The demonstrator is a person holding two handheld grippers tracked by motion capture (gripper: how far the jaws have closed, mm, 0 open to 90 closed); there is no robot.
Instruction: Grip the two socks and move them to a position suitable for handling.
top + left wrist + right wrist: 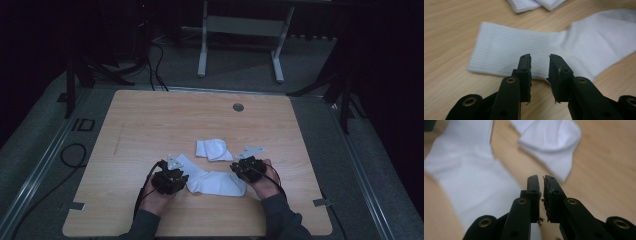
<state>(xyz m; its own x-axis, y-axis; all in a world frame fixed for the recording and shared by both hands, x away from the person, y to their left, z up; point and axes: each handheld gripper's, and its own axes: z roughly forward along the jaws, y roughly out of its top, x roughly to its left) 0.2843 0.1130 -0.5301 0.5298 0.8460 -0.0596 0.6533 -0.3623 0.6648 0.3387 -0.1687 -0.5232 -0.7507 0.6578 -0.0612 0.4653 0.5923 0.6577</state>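
Flat white sock (216,182) lies on worktop (150,120), folded sock (212,149) just beyond it; left tool (176,170) at its cuff, jaws parted, empty; right tool (243,161) at its toe, jaws slightly apart, empty.

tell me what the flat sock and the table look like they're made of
Flat sock: white knit fabric, probably cotton blend; fine ribbing on the cuff, soft matte look.
Table: light wood-grain top, likely laminate; smooth with an even printed-looking grain.
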